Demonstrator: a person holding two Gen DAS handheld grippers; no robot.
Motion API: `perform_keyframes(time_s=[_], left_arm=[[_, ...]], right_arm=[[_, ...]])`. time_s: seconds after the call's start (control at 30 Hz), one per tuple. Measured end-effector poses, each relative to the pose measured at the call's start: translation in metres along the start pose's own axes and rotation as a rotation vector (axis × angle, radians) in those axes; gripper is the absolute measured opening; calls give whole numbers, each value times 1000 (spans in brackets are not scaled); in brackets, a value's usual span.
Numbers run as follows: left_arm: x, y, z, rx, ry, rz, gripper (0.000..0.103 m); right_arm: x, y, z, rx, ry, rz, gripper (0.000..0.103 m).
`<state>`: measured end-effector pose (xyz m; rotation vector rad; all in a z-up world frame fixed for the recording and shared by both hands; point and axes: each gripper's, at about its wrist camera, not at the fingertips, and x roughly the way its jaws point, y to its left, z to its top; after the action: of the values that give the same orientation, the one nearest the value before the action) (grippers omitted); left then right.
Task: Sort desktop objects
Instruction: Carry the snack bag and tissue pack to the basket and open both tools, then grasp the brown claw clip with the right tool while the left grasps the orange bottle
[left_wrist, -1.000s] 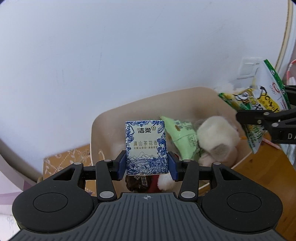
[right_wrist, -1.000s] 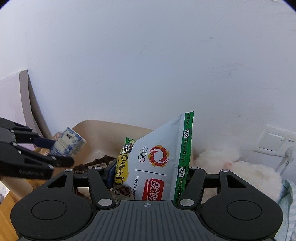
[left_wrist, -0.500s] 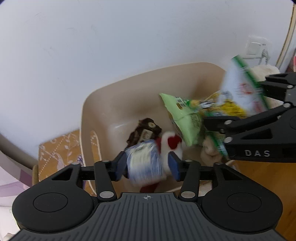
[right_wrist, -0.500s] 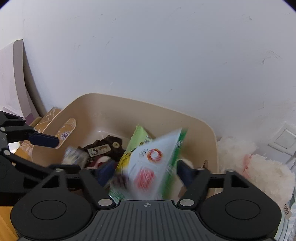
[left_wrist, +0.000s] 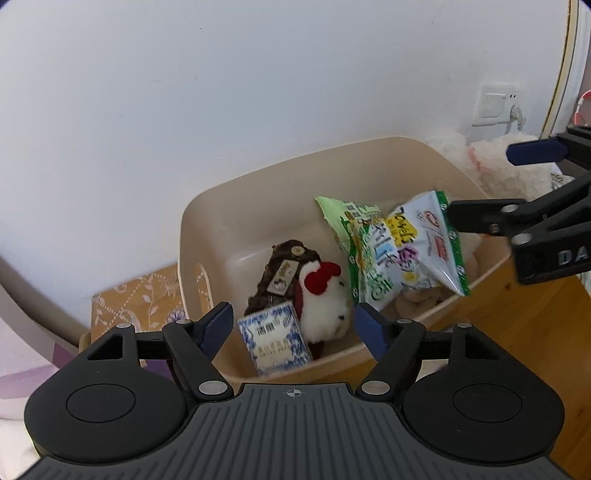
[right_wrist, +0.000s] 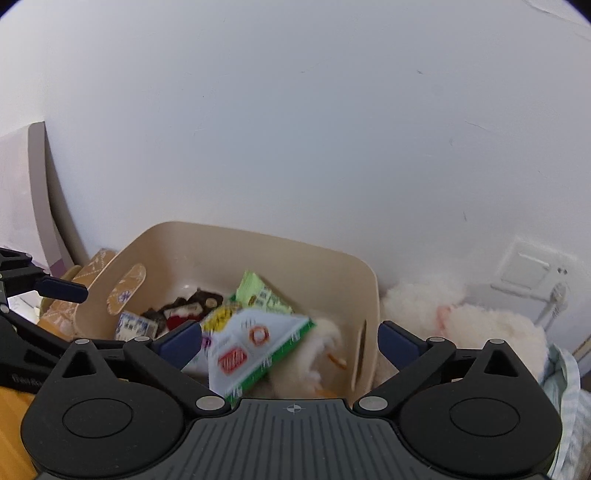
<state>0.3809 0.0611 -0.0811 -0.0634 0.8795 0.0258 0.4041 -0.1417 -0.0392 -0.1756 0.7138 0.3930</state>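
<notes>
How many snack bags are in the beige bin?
2: a white snack bag on top at the right of the beige bin, a green snack bag beneath it. Others may be hidden.

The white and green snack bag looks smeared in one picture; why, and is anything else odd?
Right wrist view: the white and green snack bag is motion-blurred, as if falling into the beige plastic bin. Left wrist view: it looks sharper. Both views: the fisheye lens curves the wall, with dark corners.

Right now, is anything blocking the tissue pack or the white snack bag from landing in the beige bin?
Nothing visible does. The tissue pack and white snack bag already sit inside the beige bin; both tools, left and right, have just opened.
</notes>
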Motion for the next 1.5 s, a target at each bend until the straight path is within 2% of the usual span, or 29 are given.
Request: perform_keyframes(time_s=[0.13, 0.33, 0.5, 0.93, 1.13, 1.27, 1.33, 1.5], left_arm=[[-14, 3, -17, -30, 15, -48, 75], [-34, 5, -45, -20, 16, -45, 75], [-37, 6, -67, -47, 49, -60, 75], [-35, -14, -122, -24, 150, -86, 75], [-27, -20, -139, -26, 197, -96, 75], [-22, -26, -148, -19, 208, -107, 78], [-21, -24, -149, -47, 199, -94, 82], [-15, -19, -149, -124, 212, -123, 82]], right_arm=[[-16, -5, -22, 10, 9, -3, 103], [-28, -4, -55, 48, 52, 16, 103], [-35, 5, -80, 53, 90, 35, 103], [-35, 45, -139, 102, 228, 80, 103], [-26, 60, -155, 178, 284, 107, 103], [-17, 68, -161, 184, 321, 87, 103], [-14, 68, -164, 193, 336, 92, 103], [-13, 61, -168, 214, 351, 63, 103]])
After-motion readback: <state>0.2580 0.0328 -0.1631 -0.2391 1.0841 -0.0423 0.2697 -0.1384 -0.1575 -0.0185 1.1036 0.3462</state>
